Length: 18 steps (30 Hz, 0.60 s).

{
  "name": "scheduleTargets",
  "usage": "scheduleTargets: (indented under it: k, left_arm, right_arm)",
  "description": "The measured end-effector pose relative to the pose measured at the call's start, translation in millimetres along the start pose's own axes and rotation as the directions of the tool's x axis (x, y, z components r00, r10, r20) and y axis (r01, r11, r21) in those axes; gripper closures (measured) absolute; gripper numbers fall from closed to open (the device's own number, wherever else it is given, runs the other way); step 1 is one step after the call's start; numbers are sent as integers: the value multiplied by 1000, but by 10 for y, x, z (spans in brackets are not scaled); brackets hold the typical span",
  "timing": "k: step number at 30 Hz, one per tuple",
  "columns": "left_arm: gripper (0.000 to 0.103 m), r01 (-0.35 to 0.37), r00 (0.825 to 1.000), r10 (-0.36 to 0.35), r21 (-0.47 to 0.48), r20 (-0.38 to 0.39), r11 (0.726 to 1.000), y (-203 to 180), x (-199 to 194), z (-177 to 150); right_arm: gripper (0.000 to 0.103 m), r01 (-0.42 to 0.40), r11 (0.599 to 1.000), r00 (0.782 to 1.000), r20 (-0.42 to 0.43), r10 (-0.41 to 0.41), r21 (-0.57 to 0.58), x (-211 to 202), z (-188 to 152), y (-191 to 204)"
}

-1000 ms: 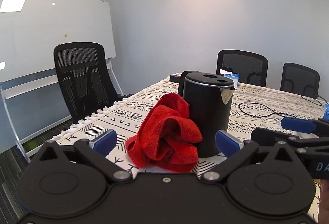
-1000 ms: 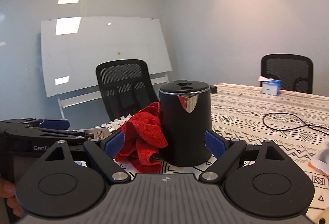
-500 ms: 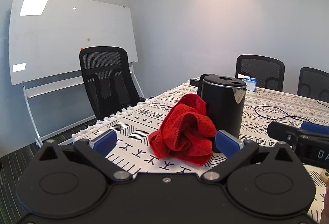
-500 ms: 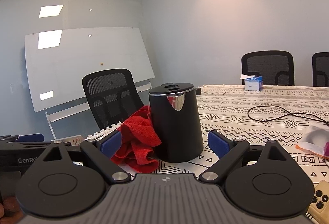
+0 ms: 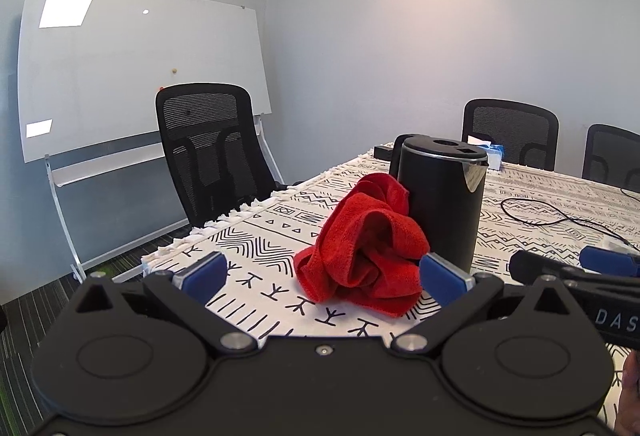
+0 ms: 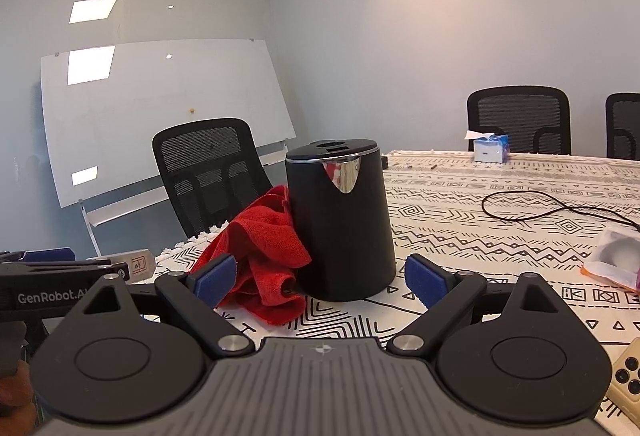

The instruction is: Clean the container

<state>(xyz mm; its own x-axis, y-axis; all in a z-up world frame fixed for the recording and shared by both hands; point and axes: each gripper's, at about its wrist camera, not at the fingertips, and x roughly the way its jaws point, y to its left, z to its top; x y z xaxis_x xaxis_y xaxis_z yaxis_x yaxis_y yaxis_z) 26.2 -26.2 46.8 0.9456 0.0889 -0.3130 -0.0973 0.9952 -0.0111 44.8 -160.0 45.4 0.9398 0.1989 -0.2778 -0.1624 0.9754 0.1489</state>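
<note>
A black electric kettle [image 5: 440, 203] with a steel spout stands upright on the patterned tablecloth, lid shut; it also shows in the right wrist view [image 6: 340, 220]. A crumpled red cloth [image 5: 364, 252] lies against its left side, also seen in the right wrist view [image 6: 260, 256]. My left gripper [image 5: 322, 276] is open and empty, just short of the cloth. My right gripper [image 6: 320, 280] is open and empty, facing the kettle from a little in front. Each gripper shows at the edge of the other's view.
The table [image 6: 500, 236] carries a black cable [image 6: 540, 203], a tissue box [image 6: 488, 147], a plastic-wrapped item [image 6: 616, 260] and a beige remote [image 6: 628, 380]. Black office chairs [image 5: 208, 155] stand around it. A whiteboard [image 5: 132, 67] stands at the left.
Both grippers have drawn back from the kettle and cloth, which look smaller and farther away. Both views have swung slightly, showing more of the whiteboard. Kettle and cloth have not moved.
</note>
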Motion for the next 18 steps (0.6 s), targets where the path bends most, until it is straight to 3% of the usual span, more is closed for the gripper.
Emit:
scheduleTargets:
  k: [18]
  left_arm:
    - [0, 7, 1000, -7, 23, 5, 1000, 4, 5, -2]
  right_arm:
    - [5, 5, 1000, 1000, 8, -5, 2, -13, 9, -17]
